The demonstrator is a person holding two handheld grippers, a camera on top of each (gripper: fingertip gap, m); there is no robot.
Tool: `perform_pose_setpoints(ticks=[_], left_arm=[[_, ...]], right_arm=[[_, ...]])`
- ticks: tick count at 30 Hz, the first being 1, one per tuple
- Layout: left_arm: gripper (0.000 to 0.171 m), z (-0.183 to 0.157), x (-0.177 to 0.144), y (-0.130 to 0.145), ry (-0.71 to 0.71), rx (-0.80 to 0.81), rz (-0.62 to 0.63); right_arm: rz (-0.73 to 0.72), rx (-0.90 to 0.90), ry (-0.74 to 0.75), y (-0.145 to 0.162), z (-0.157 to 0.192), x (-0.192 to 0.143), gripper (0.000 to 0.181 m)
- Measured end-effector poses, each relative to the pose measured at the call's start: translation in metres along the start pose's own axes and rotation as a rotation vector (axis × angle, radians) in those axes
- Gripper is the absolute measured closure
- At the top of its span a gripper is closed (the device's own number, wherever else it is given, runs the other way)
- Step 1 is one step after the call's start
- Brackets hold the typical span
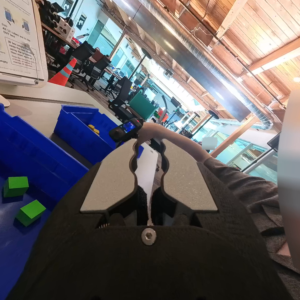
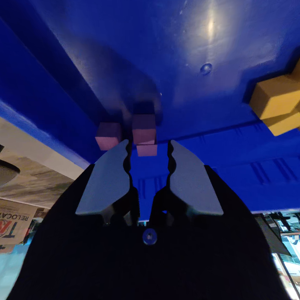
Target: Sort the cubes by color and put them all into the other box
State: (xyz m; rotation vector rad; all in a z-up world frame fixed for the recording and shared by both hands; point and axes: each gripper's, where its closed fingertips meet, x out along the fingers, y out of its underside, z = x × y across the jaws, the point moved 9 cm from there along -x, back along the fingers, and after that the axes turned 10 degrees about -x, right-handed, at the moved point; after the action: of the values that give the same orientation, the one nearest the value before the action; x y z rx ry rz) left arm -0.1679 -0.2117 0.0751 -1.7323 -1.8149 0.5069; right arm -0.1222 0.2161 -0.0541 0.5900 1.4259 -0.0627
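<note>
My right gripper (image 2: pixel 148 141) is open inside a blue bin (image 2: pixel 178 48), jaws apart and holding nothing. A purple-pink cube (image 2: pixel 143 129) sits just past the fingertips, in line with the gap. A second purple-pink cube (image 2: pixel 108 136) lies beside it, off the left fingertip. Yellow cubes (image 2: pixel 279 105) lie at the right on the bin floor. My left gripper (image 1: pixel 148 142) is open and empty, held above the table beside a nearer blue bin (image 1: pixel 40 154) with two green cubes (image 1: pixel 16 186) (image 1: pixel 30 212). The farther blue bin (image 1: pixel 78 128) holds yellow cubes (image 1: pixel 94 129).
In the left wrist view the person's forearm (image 1: pixel 175 139) reaches into the farther bin, with the other gripper's camera (image 1: pixel 125 129) on top. A printed sheet on a stand (image 1: pixel 19 40) stands at the back left. An orange cone (image 1: pixel 65 73) and office chairs stand beyond the white table (image 1: pixel 48 99).
</note>
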Motion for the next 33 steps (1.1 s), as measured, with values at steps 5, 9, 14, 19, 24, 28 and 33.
perform_pose_setpoints(ticks=[5,9,14,19,24,28,33], left_arm=[[0.145,0.011,-0.004,0.003,-0.223,0.076,0.083],[0.145,0.05,-0.002,0.012,-0.745,0.212,0.272],[0.121,0.099,0.026,0.029,-1.029,0.181,0.494],[0.115,0.132,0.048,0.049,-1.135,0.107,0.529],[0.111,0.147,0.058,0.062,-1.214,0.073,0.533],[0.115,0.158,0.061,0.065,-1.268,0.045,0.563],[0.14,0.155,0.063,0.06,-1.221,0.03,0.53]], right_arm=[[-0.145,0.006,0.174,0.002,0.003,-0.044,0.138],[-0.335,-0.032,0.339,-0.005,0.019,-0.082,0.14],[-0.392,-0.065,0.401,-0.016,0.035,-0.095,0.141],[-0.386,-0.095,0.412,-0.024,0.044,-0.09,0.142],[-0.4,-0.114,0.414,-0.023,0.045,-0.087,0.143],[-0.425,-0.128,0.427,-0.021,0.046,-0.087,0.144],[-0.446,-0.133,0.443,-0.016,0.047,-0.084,0.145]])
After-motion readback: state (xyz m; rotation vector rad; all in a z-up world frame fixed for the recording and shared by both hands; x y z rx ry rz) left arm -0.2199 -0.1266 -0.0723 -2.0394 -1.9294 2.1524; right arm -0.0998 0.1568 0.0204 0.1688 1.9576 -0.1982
